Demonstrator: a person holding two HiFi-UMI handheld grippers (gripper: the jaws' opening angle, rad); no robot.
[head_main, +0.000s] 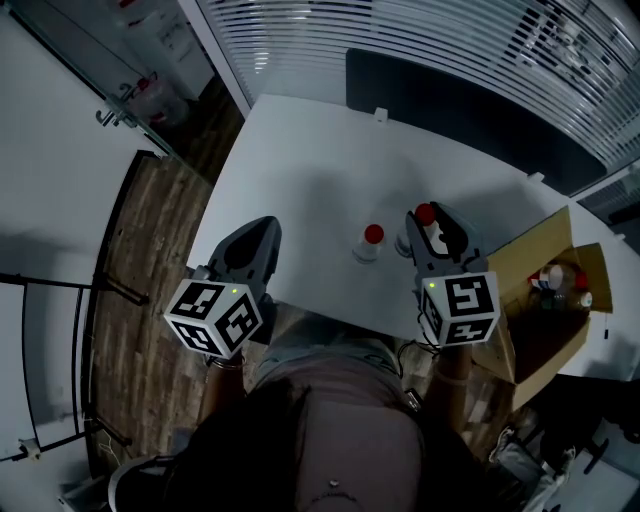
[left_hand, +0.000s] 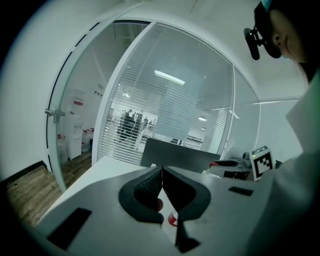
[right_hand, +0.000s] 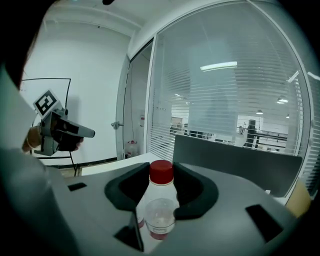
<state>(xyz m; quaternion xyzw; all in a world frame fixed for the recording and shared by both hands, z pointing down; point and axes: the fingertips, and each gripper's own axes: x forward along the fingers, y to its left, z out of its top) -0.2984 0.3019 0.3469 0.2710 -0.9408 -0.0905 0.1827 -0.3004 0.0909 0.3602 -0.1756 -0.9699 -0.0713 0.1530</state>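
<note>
Gripping a red-capped bottle (right_hand: 159, 194) at its cap, the right claw (right_hand: 161, 173) has its jaws closed on the narrow top. The bottle is upright, its body showing below the pads, and a hold this high presumably keeps the body clear of the jaws. Whether its base rests on the white tabletop (head_main: 320, 150) cannot be told. Left of it, near but apart, a second red-capped bottle (head_main: 371, 241) stands on the tabletop. The left claw (left_hand: 162, 174) is closed with pads pressed together and nothing between them. It is poised over the tabletop's near edge, apart from both bottles. At the right, beside the tabletop, an open cardboard box (head_main: 535, 255) holds more small bottles, some red-capped.

Views compared: the head view gives the layout — both claws, both bottles, the box — but not the contact at the jaws. The right gripper view shows the cap between the pads, a small clear round item low in the gap whose identity is unclear, and the left gripper's marker cube (right_hand: 46, 103) across the scene. The left gripper view shows the shut pads, with a red cap visible below them.
</note>
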